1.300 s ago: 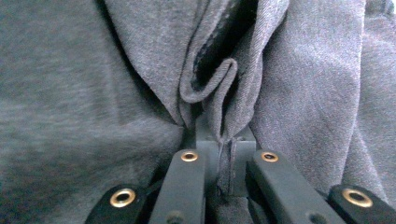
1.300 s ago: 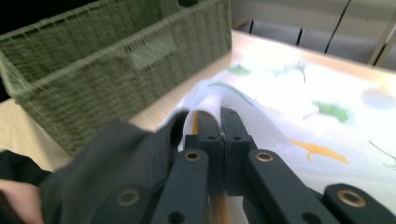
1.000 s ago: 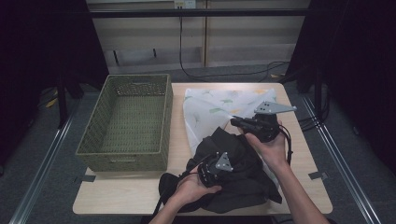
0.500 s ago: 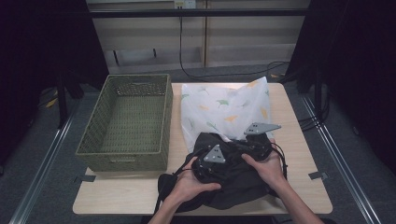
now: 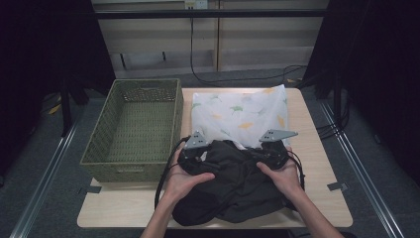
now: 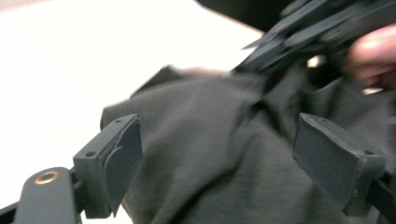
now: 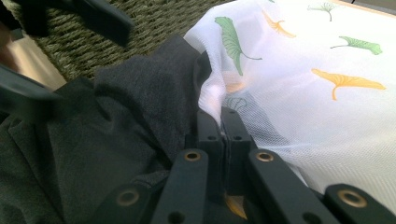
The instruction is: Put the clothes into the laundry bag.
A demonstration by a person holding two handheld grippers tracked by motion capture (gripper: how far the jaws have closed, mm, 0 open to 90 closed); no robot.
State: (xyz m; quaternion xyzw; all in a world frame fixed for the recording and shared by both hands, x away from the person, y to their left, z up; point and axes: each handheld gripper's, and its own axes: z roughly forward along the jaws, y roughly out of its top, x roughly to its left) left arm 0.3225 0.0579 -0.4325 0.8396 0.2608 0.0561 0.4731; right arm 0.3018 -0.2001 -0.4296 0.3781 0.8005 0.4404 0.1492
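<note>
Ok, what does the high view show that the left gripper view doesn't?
The high view alone takes in the green woven basket at the table's left, the leaf print on the white mesh bag, and both hands with their tools. The left gripper view alone shows the left tool open, its jaws wide apart either side of the cloth. Both show the dark garment with the white bag behind it.

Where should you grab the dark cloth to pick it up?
Probably at the raised fold on the dark cloth sitting between the open left gripper jaws. It bunches up there, so closing from the near side would pinch it. The flat parts give little to bite.
</note>
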